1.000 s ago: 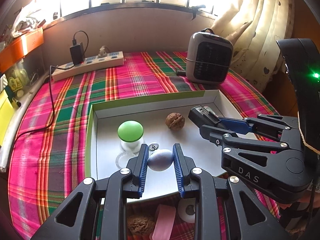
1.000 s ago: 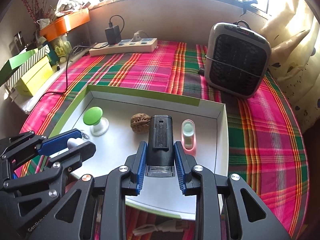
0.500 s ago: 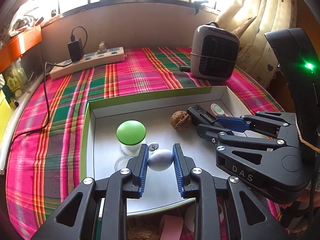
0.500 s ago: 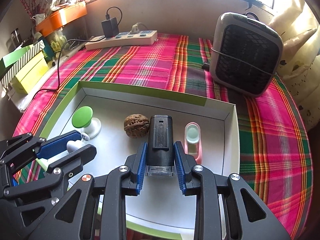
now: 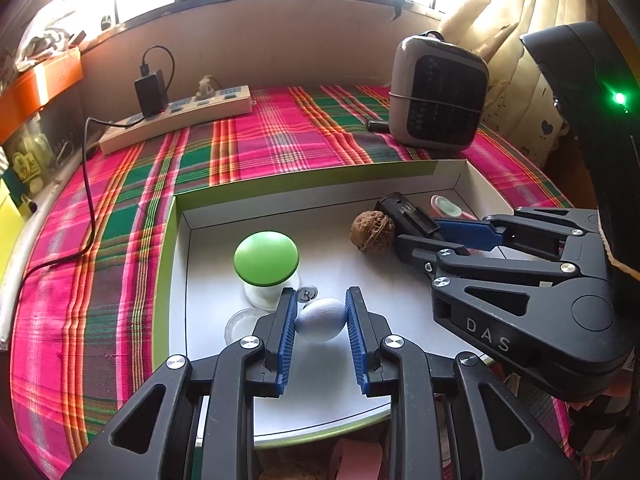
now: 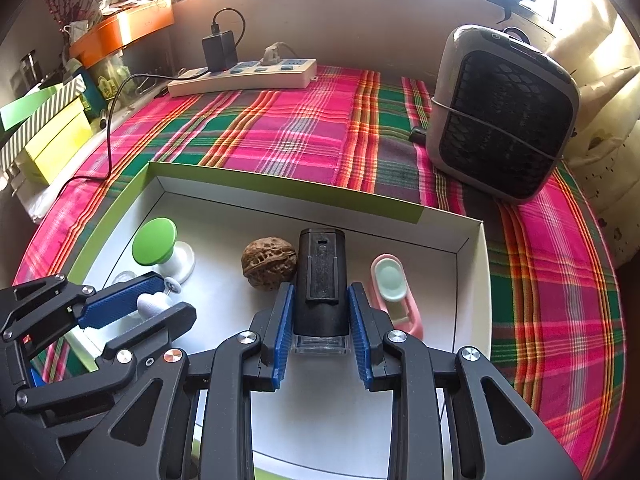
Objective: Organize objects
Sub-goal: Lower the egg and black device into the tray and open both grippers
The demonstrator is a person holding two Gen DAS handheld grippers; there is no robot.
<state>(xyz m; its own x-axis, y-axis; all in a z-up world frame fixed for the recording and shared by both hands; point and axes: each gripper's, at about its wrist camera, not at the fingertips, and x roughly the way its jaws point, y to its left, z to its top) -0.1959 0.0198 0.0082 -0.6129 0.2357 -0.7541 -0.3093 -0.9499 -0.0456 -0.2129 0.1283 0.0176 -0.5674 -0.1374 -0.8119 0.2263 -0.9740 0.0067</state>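
Observation:
My left gripper (image 5: 321, 300) is shut on a pale blue-grey egg-shaped ball (image 5: 321, 318), held over the white box (image 5: 304, 196) with green rim. My right gripper (image 6: 321, 294) is shut on a black rectangular device (image 6: 321, 280), held over the same box; it also shows in the left wrist view (image 5: 404, 212). In the box lie a green-capped white mushroom object (image 5: 266, 261), a walnut (image 6: 269, 263), a pink holder with a mint oval (image 6: 394, 288) and a small metal disc (image 5: 307, 292). The left gripper also shows in the right wrist view (image 6: 152, 306).
The box sits on a pink-green plaid cloth (image 6: 280, 128). A grey heater (image 6: 504, 120) stands at the back right, a power strip with charger (image 6: 244, 74) at the back. Yellow and green boxes (image 6: 52, 136) lie left. A walnut and a pink item (image 5: 356, 460) lie below the box's near edge.
Both grippers have moved forward over the box with their objects still held; the black device now lies beside the walnut and the pink holder.

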